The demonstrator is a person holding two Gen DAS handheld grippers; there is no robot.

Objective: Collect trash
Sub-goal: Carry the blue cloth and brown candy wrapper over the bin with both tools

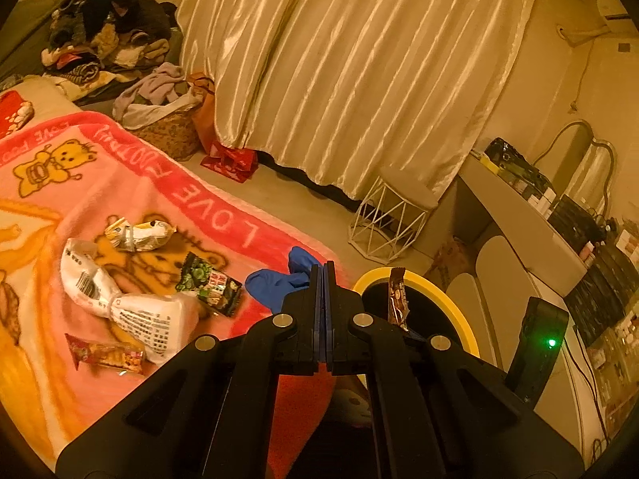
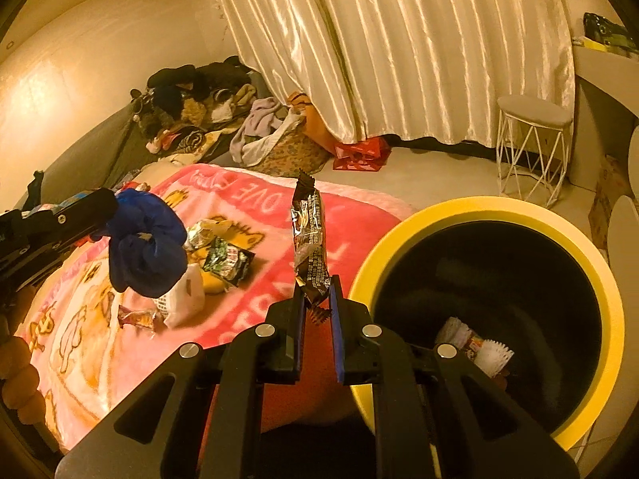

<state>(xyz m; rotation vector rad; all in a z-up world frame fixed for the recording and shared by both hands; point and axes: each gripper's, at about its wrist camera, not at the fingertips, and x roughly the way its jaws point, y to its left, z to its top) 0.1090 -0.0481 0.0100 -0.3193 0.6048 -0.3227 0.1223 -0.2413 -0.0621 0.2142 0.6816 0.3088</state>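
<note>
With the right gripper (image 2: 315, 299) pinching the brown wrapper (image 2: 309, 239) at the blanket's (image 2: 351, 231) edge, carry it over the yellow-rimmed bin (image 2: 495, 209) before releasing; the left gripper (image 1: 323, 275) is clamped on a blue cloth (image 1: 275, 283).

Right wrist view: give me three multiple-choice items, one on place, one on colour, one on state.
1. Where is the yellow-rimmed trash bin?
A. On the blanket
B. On the floor beside the bed
C. On the stool

2. What colour is the cloth hanging from the left gripper?
A. Blue
B. Green
C. White

3. What is the right gripper doing?
A. Wide open, empty
B. Shut on nothing
C. Shut on the brown snack wrapper

Answers:
1 B, the bin stands off the edge of the pink blanket.
2 A, the bundle is plainly blue.
3 C, the wrapper stands upright between its jaws.
</note>
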